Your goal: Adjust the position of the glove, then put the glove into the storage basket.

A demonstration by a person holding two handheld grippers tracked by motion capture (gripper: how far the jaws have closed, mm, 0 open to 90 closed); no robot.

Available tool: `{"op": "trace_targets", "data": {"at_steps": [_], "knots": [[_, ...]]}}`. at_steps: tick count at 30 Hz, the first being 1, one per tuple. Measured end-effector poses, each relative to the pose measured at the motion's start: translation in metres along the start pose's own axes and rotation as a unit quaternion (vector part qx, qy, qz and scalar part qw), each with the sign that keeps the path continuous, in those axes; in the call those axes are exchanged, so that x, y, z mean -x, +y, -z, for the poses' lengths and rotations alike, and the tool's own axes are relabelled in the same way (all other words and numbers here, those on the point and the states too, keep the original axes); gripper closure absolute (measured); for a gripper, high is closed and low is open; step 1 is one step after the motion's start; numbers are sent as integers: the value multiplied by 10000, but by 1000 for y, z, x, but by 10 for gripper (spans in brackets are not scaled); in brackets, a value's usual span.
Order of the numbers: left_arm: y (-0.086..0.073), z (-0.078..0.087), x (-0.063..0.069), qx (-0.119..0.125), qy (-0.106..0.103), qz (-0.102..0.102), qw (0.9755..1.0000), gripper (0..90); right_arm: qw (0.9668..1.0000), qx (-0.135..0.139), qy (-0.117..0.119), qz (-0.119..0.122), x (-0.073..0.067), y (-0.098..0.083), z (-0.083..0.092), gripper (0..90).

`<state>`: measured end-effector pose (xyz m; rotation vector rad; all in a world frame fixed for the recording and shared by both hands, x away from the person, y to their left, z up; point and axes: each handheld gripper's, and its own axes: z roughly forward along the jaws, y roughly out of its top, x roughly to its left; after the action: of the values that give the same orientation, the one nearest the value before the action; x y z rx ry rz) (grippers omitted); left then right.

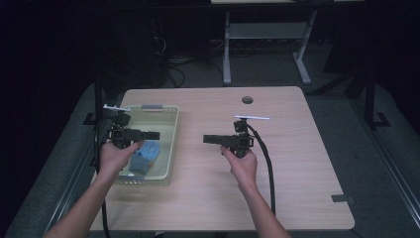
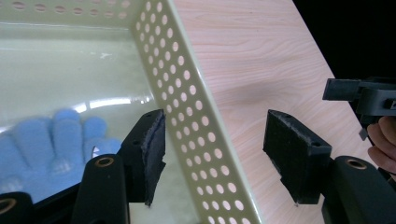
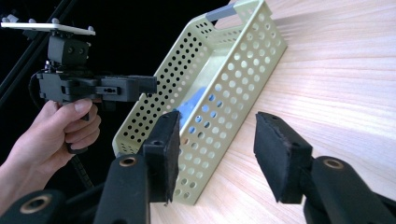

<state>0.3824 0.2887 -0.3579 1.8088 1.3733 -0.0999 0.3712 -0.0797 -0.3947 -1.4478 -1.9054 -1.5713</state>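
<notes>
On the surface point(image 1: 297, 148), a basket point(image 1: 171, 148) at the left edge holds a glove point(image 1: 147, 152), both tongs point(image 1: 148, 135) point(image 1: 212, 139) spread empty, seemingly ready to reach.

The left gripper point(image 2: 215, 158) has its two black jaws spread wide apart, nothing between their pads. Between the jaws runs the perforated side wall of a pale yellow-green basket point(image 2: 187, 93), with the left jaw over the basket's inside and the right jaw over the light wooden table point(image 2: 261, 56) outside it. On the basket's glossy floor, at the near left, lies a blue glove point(image 2: 51, 140) with its fingers pointing away. At the far right edge, the other gripper point(image 2: 359, 95) shows dark against the black background, with a hand point(image 2: 383, 140) curled just below it.
</notes>
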Motion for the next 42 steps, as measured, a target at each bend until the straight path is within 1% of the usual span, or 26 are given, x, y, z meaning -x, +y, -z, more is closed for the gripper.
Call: {"op": "trace_targets", "data": {"at_steps": [2, 3, 6, 10, 13, 16, 18, 19, 22, 23, 25, 26, 29, 33, 36, 40, 42], "knots": [[0, -1, 1, 13, -33, -8, 10000, 370, 10000, 8, 8, -7, 2, 0, 3, 469], [0, -1, 2, 29, -94, 2, 10000, 364, 10000, 25, 3, -25, 3, 0, 4, 460], [0, -2, 4, 74, -167, -17, 9998, 341, 10000, 65, 22, -64, 6, 0, 10, 438], [0, -2, 8, 151, -302, -31, 9994, 325, 9999, 121, 31, -91, 10, -2, 17, 423], [2, -5, 11, 137, -334, -46, 9993, 311, 9998, 169, 9, -113, 14, -3, 22, 413], [3, -7, 14, 195, -392, -70, 9990, 308, 9997, 184, 4, -155, 19, -5, 27, 408], [3, -9, 15, 218, -480, -36, 9986, 306, 9997, 195, 6, -150, 23, -6, 30, 408], [3, -10, 16, 224, -516, -72, 9984, 306, 9997, 207, -13, -161, 24, -7, 31, 408], [4, -13, 21, 186, -551, -121, 9982, 300, 9996, 233, -39, -184, 26, -9, 36, 403], [4, -15, 23, 191, -562, -107, 9982, 300, 9995, 251, -28, -171, 27, -9, 38, 402], [5, -18, 26, 126, -573, -159, 9981, 300, 9994, 233, -47, -235, 28, -10, 42, 394], [5, -19, 27, 112, -582, -175, 9981, 300, 9995, 249, -66, -190, 30, -11, 44, 395], [6, -21, 32, 102, -612, -221, 9978, 300, 9994, 297, -54, -181, 33, -11, 48, 394], [6, -25, 36, 81, -638, -260, 9976, 298, 9991, 335, -77, -251, 36, -13, 56, 392], [7, -29, 41, 73, -686, -280, 9972, 295, 9990, 352, -151, -245, 41, -16, 61, 391], [7, -32, 46, 46, -735, -340, 9967, 292, 9985, 390, -174, -355, 46, -18, 67, 384], [6, -34, 49, 25, -755, -363, 9965, 292, 9984, 395, -207, -343, 47, -18, 69, 384]]}}
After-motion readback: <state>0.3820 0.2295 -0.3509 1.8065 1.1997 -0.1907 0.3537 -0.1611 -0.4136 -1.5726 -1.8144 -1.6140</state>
